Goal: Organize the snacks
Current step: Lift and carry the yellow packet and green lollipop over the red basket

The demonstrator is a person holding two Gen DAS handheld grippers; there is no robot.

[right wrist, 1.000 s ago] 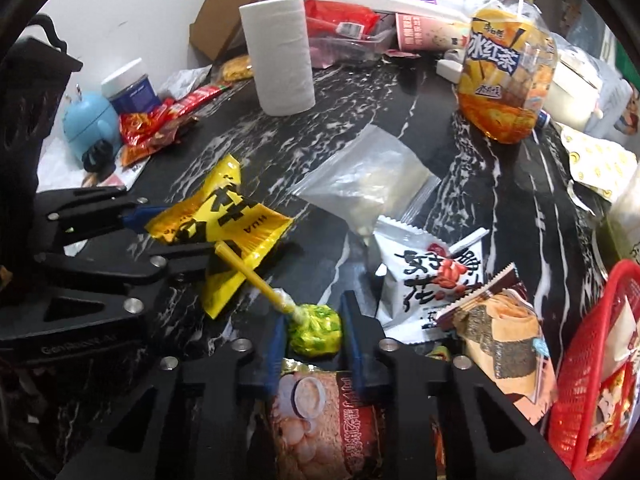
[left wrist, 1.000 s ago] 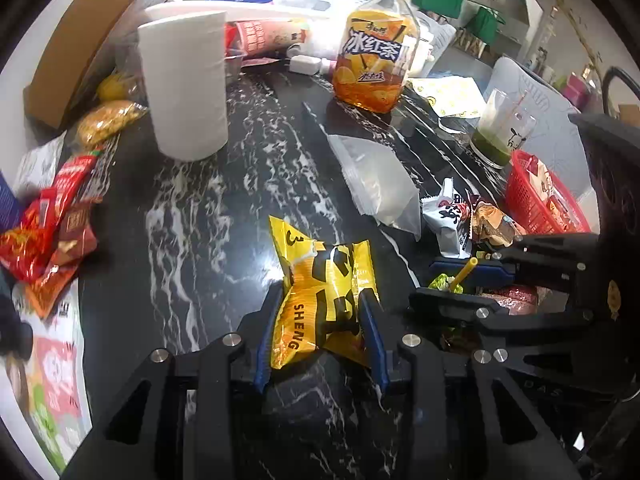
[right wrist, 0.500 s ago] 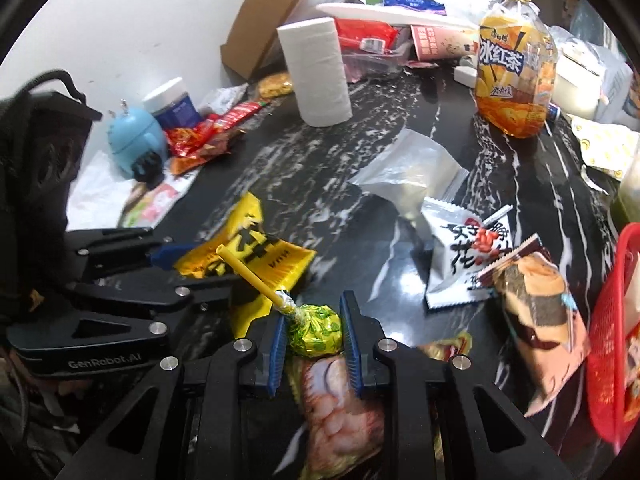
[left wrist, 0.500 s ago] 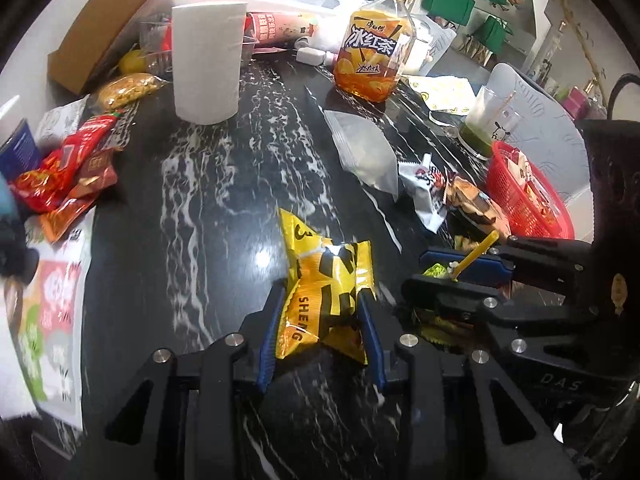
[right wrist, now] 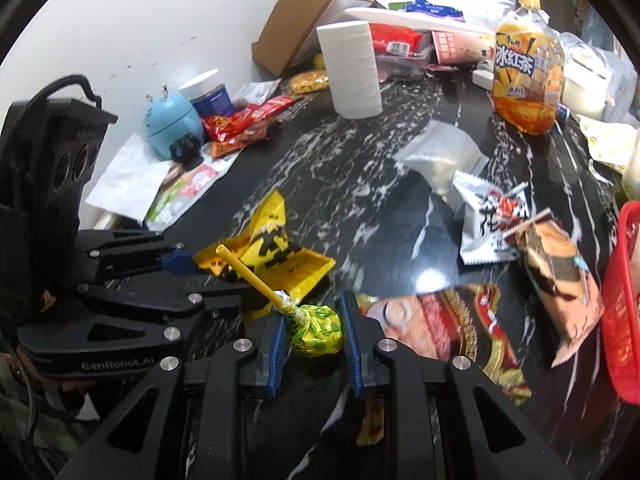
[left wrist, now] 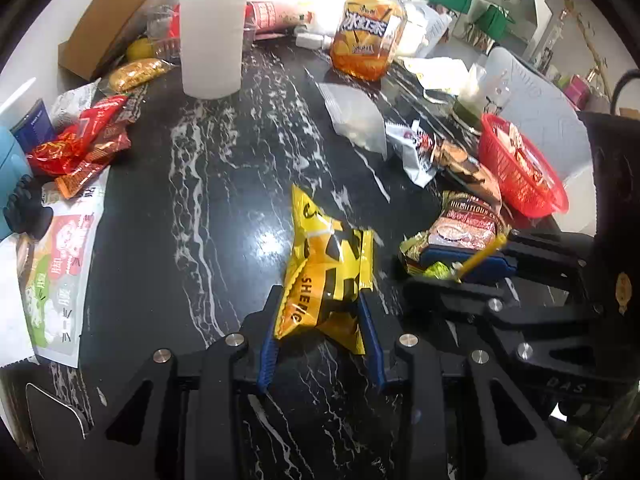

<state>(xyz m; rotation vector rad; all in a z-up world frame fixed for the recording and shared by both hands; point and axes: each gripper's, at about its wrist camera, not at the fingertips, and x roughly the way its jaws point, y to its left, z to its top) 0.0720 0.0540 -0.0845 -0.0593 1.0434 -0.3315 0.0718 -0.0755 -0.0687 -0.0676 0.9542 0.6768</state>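
My left gripper (left wrist: 322, 320) is shut on a yellow and black snack packet (left wrist: 326, 272) and holds it above the black marble table (left wrist: 192, 200). My right gripper (right wrist: 314, 328) is shut on a lollipop (right wrist: 316, 330) with a green and yellow wrapper and a yellow stick. The lollipop also shows in the left wrist view (left wrist: 440, 270), right of the packet. The packet also shows in the right wrist view (right wrist: 272, 256), left of the lollipop. A red basket (left wrist: 524, 168) with snacks stands at the right. Loose snack packets (right wrist: 492, 220) lie beside it.
A paper towel roll (left wrist: 212, 40) and an iced tea bottle (left wrist: 366, 32) stand at the back. A cardboard box (left wrist: 108, 20) sits back left. Red snack packets (left wrist: 80, 148) and a blue gadget (right wrist: 172, 124) lie at the left. A clear bag (left wrist: 354, 120) lies mid-table.
Both grippers have risen and drawn back from the table, each keeping its hold. More of the table and a brown snack packet under the right gripper have come into view.
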